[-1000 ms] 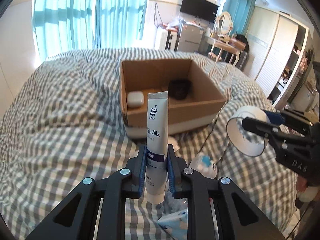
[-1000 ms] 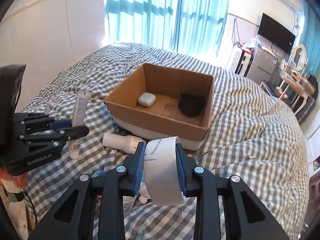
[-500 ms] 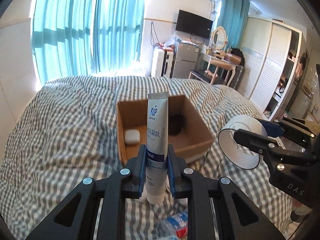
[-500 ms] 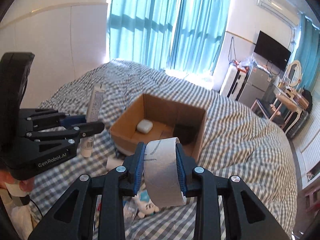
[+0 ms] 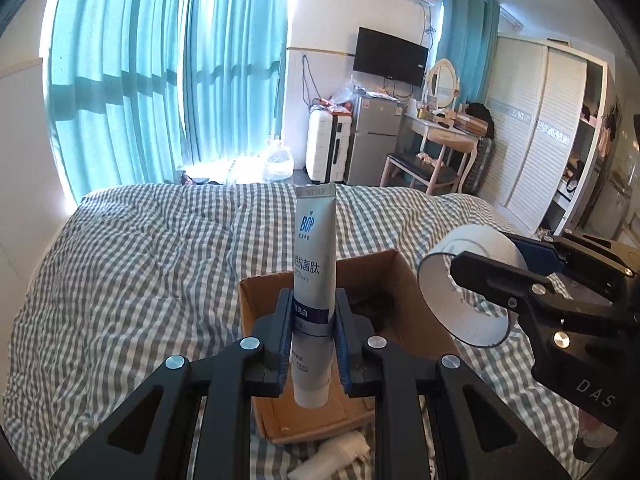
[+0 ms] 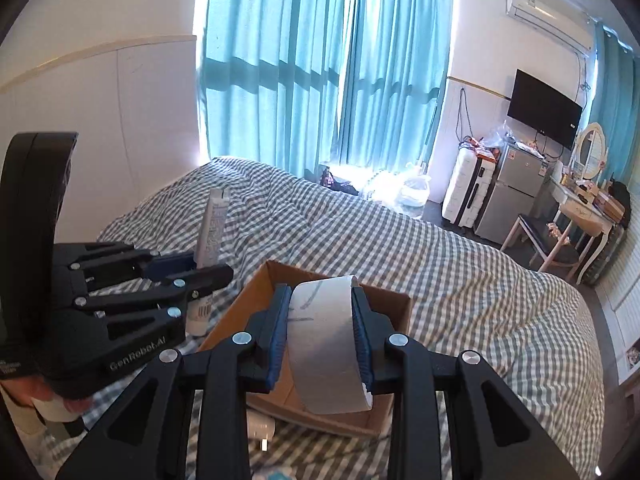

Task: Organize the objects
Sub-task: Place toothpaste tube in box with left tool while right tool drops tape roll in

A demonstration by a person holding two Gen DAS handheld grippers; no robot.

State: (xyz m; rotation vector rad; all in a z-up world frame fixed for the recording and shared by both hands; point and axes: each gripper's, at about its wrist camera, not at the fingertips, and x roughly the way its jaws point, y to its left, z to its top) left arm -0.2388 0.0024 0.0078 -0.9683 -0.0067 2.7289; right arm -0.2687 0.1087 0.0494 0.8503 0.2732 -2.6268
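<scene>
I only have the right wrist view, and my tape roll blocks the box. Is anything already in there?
Observer: Yes. The left wrist view shows a dark object inside the cardboard box, on its right side.
Operator: How does the left tool hold the tube?
Observer: The left tool is shut on the lower part of the upright toothpaste tube, and the cap end hangs below the fingers.
Operator: And my roll from that side?
Observer: The right tool clamps the tape roll across its width. The roll's open core faces the left camera.
</scene>
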